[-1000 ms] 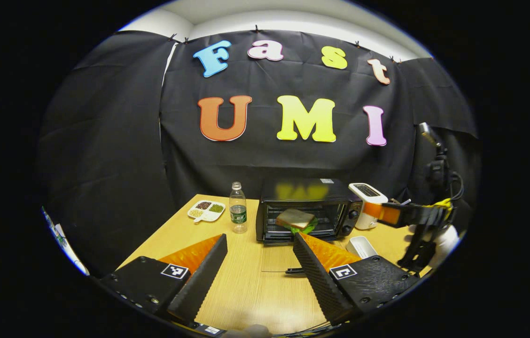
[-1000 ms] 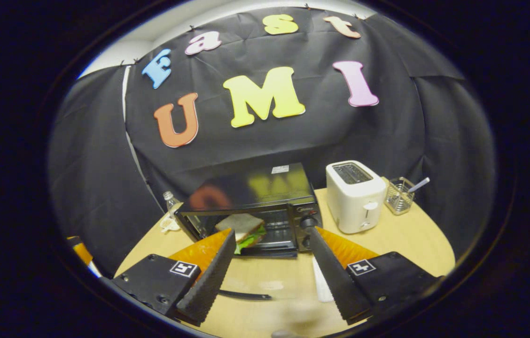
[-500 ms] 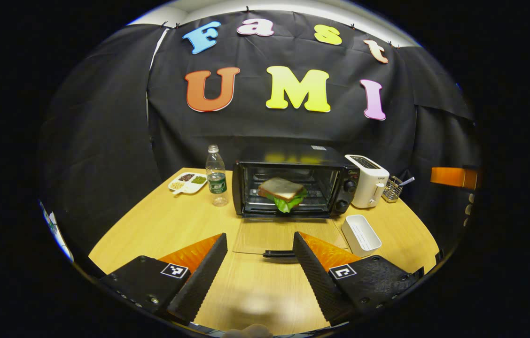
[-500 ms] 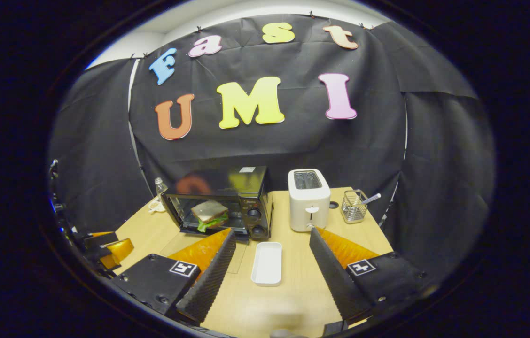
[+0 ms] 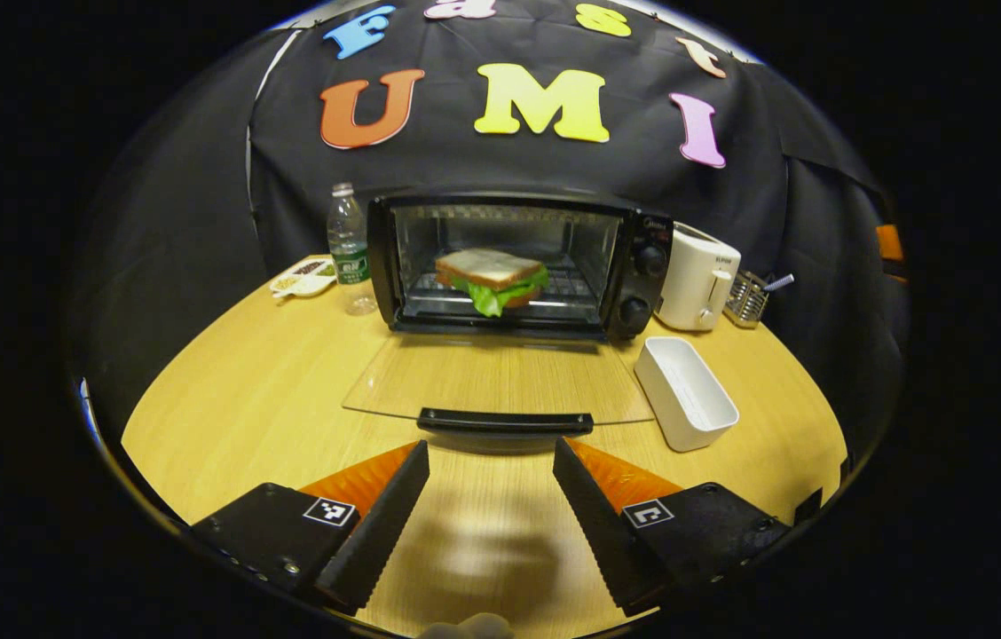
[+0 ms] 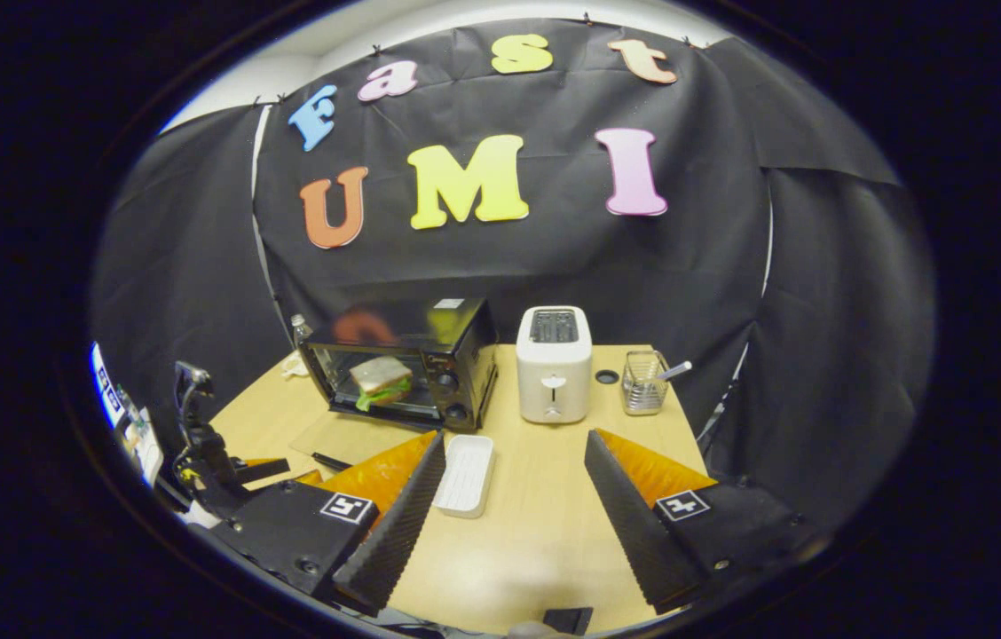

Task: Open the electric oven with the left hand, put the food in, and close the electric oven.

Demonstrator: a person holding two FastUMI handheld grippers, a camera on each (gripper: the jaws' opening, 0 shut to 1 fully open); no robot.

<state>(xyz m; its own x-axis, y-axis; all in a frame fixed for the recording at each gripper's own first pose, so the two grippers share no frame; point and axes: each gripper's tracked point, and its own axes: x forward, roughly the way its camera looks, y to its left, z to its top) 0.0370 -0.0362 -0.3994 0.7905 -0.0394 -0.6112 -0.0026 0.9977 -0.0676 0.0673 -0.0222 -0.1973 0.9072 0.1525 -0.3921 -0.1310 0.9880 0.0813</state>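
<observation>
2 steps look finished: the electric oven (image 5: pixel 518 262) stands open in the upper middle of the left gripper view, and the sandwich (image 5: pixel 490 277) lies on the rack inside, lettuce hanging over its front edge. Closing is what remains, I judge.

At the bottom of that view, the left gripper (image 5: pixel 490 454) has its jaws wide apart and grips nothing. The glass door (image 5: pixel 500 382) lies flat, and its dark handle (image 5: pixel 505 420) sits just above the fingertips, close but seemingly not touching. To close it well, I would slide the fingers under or around that handle at its middle, then lift in an arc about the hinge at the oven's foot, slowly, so the glass does not slam or shift the oven back.

At the bottom of the right gripper view, the right gripper (image 6: pixel 514 453) is likewise wide open and empty, back from the oven.

Edges and room: the white tray (image 5: pixel 687 395) sits just beside the door's right corner in the left gripper view, so a lift skewed rightward could clip it. Left of the door, the table (image 5: pixel 261 390) is bare, giving space to swing. The water bottle (image 5: pixel 350 248) stands near the oven's left wall, and the toaster (image 5: pixel 697 277) near its right, both apart from the door's path. A small divided dish (image 5: pixel 303 278) lies farther left, and a wire basket (image 5: pixel 744 299) lies right of the toaster.
</observation>
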